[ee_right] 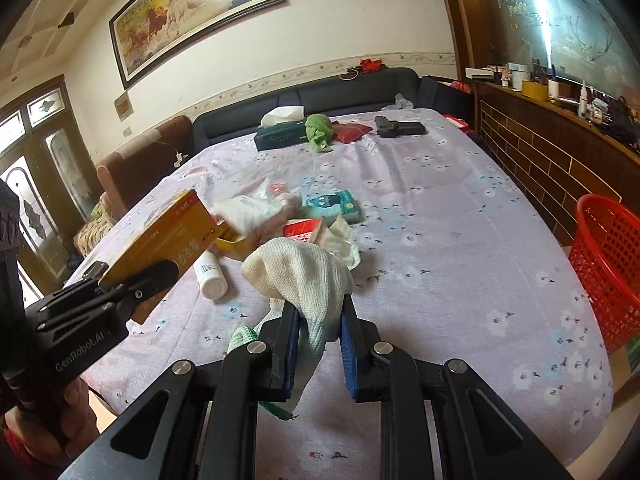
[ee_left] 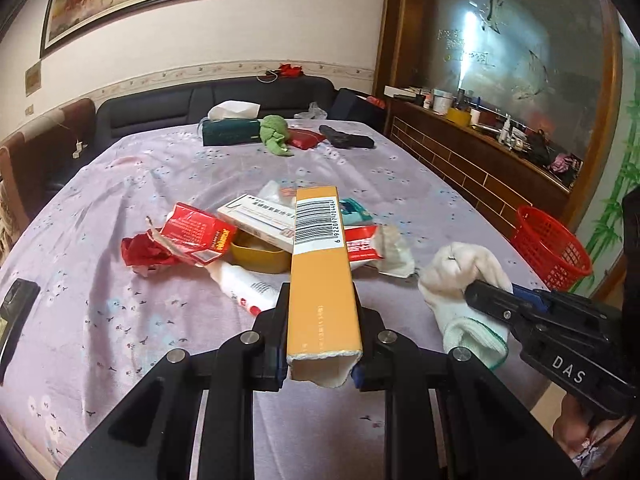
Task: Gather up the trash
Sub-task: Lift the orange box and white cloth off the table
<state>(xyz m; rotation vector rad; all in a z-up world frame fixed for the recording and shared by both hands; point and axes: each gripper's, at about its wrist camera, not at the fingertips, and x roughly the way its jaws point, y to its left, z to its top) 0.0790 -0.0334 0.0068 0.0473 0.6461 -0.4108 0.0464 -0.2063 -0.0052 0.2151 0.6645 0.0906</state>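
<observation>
My left gripper (ee_left: 322, 300) is shut on a long orange box (ee_left: 320, 272) with a barcode and holds it above the table; the box also shows in the right wrist view (ee_right: 168, 240). My right gripper (ee_right: 320, 308) is shut on a white knit glove (ee_right: 304, 276), which also shows in the left wrist view (ee_left: 460, 284). A trash pile lies mid-table: torn red packet (ee_left: 188, 236), white medicine box (ee_left: 260, 220), yellow dish (ee_left: 260, 256), white bottle (ee_right: 210, 276), teal tissue pack (ee_right: 334, 204), crumpled white paper (ee_right: 344, 244).
A red mesh basket (ee_right: 608, 268) stands off the table's right edge. A tissue box (ee_right: 280, 136), green cloth (ee_right: 320, 128), red pouch (ee_right: 352, 132) and black object (ee_right: 400, 128) lie at the far end. A dark sofa and a wooden counter border the table.
</observation>
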